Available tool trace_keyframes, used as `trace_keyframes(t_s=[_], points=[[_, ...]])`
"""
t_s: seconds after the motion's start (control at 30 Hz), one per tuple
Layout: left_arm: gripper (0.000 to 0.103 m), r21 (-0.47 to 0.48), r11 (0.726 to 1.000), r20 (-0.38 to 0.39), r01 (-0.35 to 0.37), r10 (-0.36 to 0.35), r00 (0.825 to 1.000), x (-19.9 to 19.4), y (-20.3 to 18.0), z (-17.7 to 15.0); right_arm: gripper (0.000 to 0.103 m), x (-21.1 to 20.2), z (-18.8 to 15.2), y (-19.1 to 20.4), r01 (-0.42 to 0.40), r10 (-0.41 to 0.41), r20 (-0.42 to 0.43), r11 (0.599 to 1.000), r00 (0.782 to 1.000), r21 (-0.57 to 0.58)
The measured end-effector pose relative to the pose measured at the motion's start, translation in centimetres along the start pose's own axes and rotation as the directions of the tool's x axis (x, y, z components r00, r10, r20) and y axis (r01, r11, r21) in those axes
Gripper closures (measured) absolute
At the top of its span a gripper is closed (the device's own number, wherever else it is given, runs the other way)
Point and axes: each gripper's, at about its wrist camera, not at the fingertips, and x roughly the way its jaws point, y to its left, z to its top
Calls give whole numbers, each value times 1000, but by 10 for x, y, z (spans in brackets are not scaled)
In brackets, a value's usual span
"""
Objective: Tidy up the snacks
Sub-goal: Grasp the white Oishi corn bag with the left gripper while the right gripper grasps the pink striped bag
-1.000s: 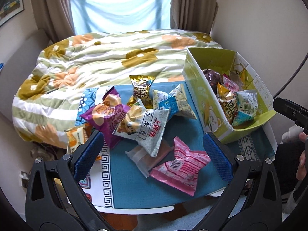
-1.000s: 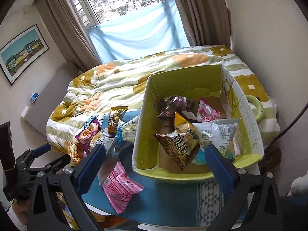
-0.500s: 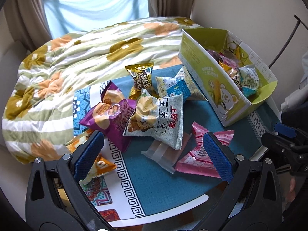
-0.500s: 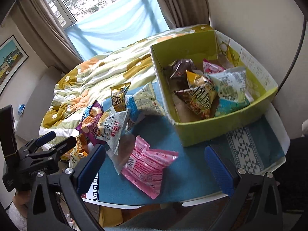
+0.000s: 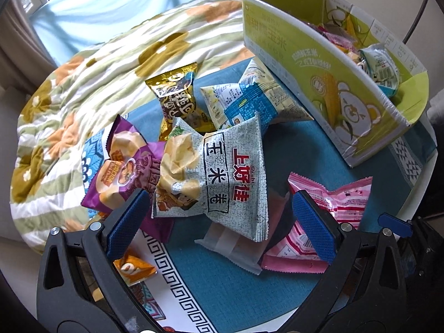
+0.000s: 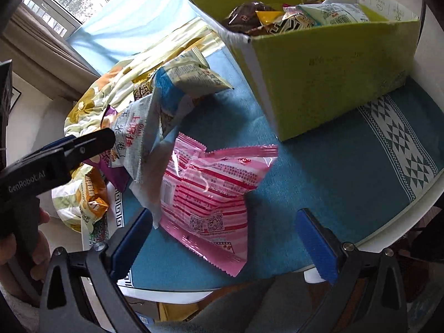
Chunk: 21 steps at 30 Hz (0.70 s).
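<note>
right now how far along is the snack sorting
Partly done. Several packets already sit in the green box. Nothing is in hand: the left gripper and right gripper are both open and empty. Left on the table: the pink packet, grey-white packet, purple packet and others.

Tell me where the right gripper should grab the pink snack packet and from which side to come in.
Grip the pink snack packet at its near crimped edge, coming in low from the table's front, where the right gripper already hovers open. The packet lies flat on the blue tablecloth; that edge looks free, while its far left corner is tucked under the translucent white packet. A puffy middle would likely slip.
</note>
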Motion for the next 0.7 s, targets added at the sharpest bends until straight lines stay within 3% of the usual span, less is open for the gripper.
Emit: trace_keyframes(t_s=[0.23,0.47,0.53,0.6,0.7], points=[[1,104,986,-47,-129,135,990,33,-27,3,1,21,-1,2,-48,47,-32,998,998,-36],[1,110,979,-85,-171,180,980,50,-26,9,1,36,6,-1,-71,69,-55,997,996,-37],[6,90,983,-96,-163,171,981,52,-21,11,1,39,9,0,-81,79,-57,996,995,-41],[26,77,981,-107,-177,185,977,56,-13,13,1,41,12,2,-89,87,-62,995,994,-47],[39,42,987,-129,-153,157,979,57,0,14,1,42,14,5,-101,97,-66,993,993,-54]])
